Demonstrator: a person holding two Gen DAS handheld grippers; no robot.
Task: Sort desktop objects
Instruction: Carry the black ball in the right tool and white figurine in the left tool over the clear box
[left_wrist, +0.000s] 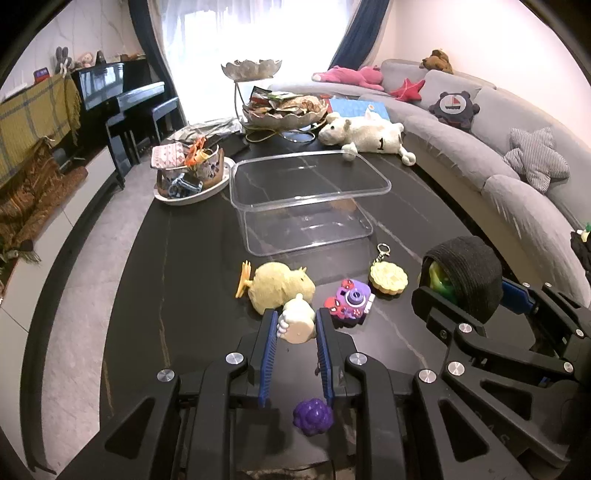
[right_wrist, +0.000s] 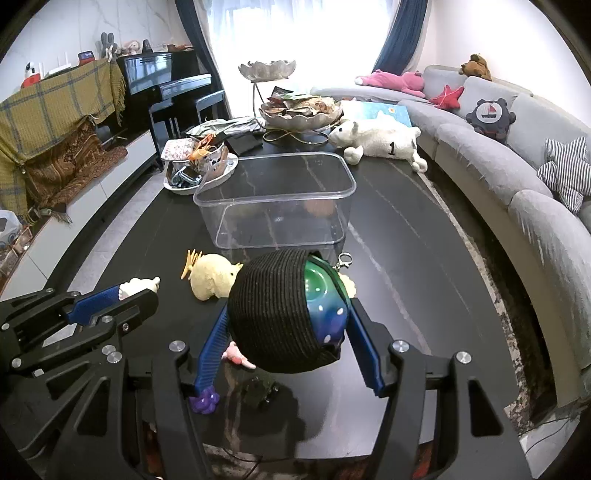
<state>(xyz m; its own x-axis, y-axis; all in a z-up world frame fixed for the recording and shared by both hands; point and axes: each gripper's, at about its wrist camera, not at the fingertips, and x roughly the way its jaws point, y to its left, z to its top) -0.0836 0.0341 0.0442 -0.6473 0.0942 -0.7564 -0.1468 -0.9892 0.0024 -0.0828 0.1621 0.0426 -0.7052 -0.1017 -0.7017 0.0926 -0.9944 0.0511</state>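
Now | left tool (left_wrist: 295, 325) grips white figure (left_wrist: 295, 323) | right tool (right_wrist: 288, 321) grips hatted toy (right_wrist: 280, 325)

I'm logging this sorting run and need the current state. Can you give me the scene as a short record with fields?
surface: dark table
bin: clear plastic container, nothing in it, upright, beyond the toys
left gripper: jaws shut on white figurine
right gripper: jaws shut on black knit-covered green toy
loose toys: yellow plush chick, purple toy camera, yellow cookie keychain, purple berry toy
background: white plush sheep, grey sofa
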